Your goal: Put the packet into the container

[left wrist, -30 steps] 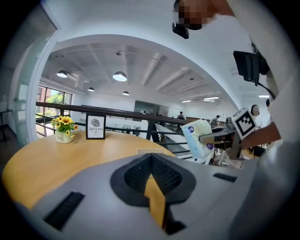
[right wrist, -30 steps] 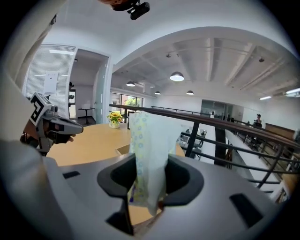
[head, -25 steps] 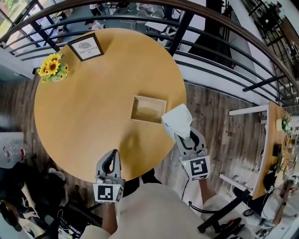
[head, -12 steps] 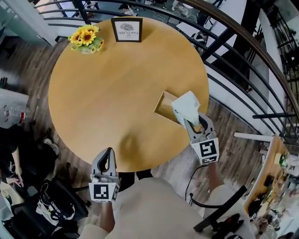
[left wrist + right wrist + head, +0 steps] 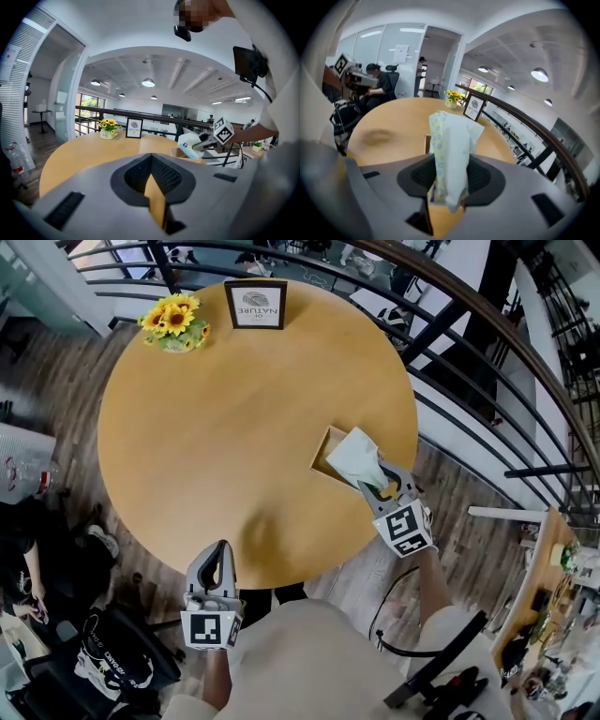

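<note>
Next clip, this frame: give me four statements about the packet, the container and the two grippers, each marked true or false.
1. The right gripper grips the packet. True.
2. The packet lies flat inside the container. False: it is in the right gripper's jaws, over the container.
3. The left gripper holds the sunflowers. False: its jaws are together on nothing, at the table's near edge.
4. A framed sign stands beside the sunflowers. True.
</note>
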A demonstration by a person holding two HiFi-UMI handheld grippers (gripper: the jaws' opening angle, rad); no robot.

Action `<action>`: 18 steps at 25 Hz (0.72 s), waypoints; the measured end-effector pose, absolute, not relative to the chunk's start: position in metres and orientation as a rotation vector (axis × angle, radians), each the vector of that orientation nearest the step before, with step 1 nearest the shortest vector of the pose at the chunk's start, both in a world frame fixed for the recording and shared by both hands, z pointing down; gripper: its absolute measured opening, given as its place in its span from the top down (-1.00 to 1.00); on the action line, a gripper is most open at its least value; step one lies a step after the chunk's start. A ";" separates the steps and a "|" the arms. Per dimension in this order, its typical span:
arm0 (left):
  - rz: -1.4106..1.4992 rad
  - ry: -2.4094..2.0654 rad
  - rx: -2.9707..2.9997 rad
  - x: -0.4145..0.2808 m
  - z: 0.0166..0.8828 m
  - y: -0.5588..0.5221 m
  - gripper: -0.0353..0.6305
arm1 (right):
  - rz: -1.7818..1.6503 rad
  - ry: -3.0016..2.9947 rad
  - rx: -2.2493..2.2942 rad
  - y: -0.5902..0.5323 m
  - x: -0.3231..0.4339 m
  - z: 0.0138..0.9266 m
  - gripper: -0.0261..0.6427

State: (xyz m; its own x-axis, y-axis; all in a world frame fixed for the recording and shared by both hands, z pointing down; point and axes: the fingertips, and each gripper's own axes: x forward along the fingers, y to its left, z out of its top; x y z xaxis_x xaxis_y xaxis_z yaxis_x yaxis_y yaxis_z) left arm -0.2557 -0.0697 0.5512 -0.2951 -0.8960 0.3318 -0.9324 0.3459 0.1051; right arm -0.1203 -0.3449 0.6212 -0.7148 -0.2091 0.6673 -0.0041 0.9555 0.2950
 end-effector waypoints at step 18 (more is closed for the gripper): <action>0.144 -2.291 1.626 -0.264 0.545 -0.069 0.88 | -0.587 -2.121 0.129 -0.335 -0.135 0.654 0.43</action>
State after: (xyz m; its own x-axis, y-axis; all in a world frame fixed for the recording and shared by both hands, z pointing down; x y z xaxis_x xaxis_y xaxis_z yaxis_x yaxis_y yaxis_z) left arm -0.2640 -0.0685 0.5453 -0.2965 -0.8997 0.3204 -0.9328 0.3448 0.1050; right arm -0.1348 -0.3355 0.6541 -0.5866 -0.3040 0.7507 0.1253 0.8816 0.4550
